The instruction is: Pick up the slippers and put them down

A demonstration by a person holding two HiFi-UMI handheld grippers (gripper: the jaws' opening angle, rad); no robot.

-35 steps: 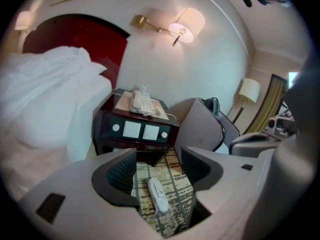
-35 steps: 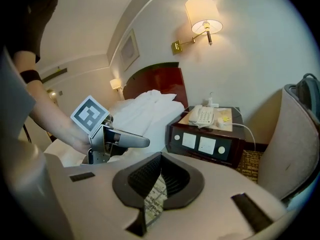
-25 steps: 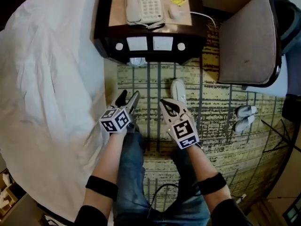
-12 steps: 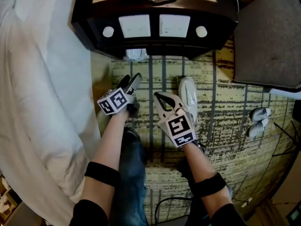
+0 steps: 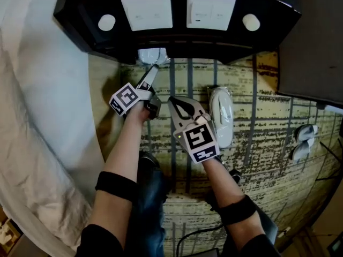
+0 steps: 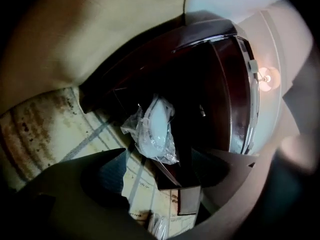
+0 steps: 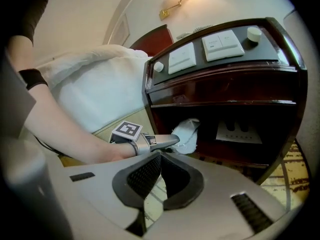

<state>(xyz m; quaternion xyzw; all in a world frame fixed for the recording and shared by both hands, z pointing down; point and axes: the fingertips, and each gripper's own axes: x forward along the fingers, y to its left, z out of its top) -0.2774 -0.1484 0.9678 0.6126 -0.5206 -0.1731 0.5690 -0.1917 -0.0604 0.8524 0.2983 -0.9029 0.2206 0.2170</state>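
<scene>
A pair of white slippers in a clear plastic bag (image 5: 151,56) lies on the floor under the dark nightstand (image 5: 80,23). My left gripper (image 5: 152,73) points at it. In the left gripper view the bag (image 6: 155,129) sits just beyond the gripper (image 6: 160,166). Its jaws have just been opening and stand apart with nothing between them. My right gripper (image 5: 176,104) hovers over the carpet with its jaws shut and empty (image 7: 161,159). It looks at the left gripper (image 7: 170,141) and the bag (image 7: 189,133).
A loose white slipper (image 5: 221,116) lies on the striped carpet right of my right gripper. Two more white slippers (image 5: 303,141) lie at the far right. The bed's white cover (image 5: 37,116) fills the left. A grey chair (image 5: 313,63) stands at the upper right.
Both grippers have sunk toward the floor and moved up to the nightstand. The left one has rolled and its tips now sit right by the bagged slippers.
</scene>
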